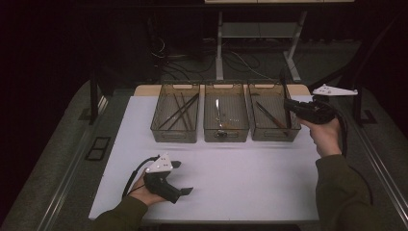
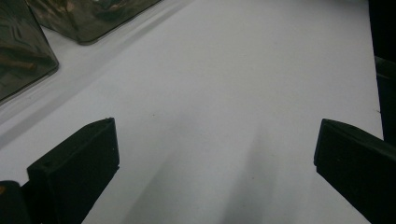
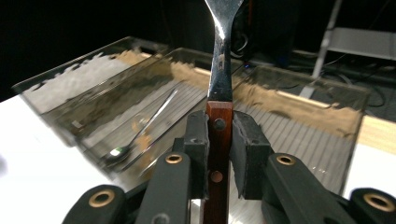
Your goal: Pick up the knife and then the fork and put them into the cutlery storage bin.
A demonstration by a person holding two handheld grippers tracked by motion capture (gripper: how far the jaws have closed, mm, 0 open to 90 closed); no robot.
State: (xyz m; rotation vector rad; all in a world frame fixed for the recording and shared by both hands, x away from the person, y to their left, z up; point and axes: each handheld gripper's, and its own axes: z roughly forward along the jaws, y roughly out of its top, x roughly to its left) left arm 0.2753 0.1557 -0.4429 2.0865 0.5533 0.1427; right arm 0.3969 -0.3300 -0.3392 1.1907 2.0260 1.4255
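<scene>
Right gripper at table's 2 o'clock, jaws clamped on wood-handled fork, held upright above right-hand bin; likely sorting cutlery by type. Left gripper at 7 o'clock, jaws apart, empty, parked low over white table.

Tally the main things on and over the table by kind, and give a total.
Clear bins: 3, left, middle, right
Handheld grippers: 2, left gripper, right gripper
Wood-handled utensil in the right gripper: 1
Total: 6
</scene>
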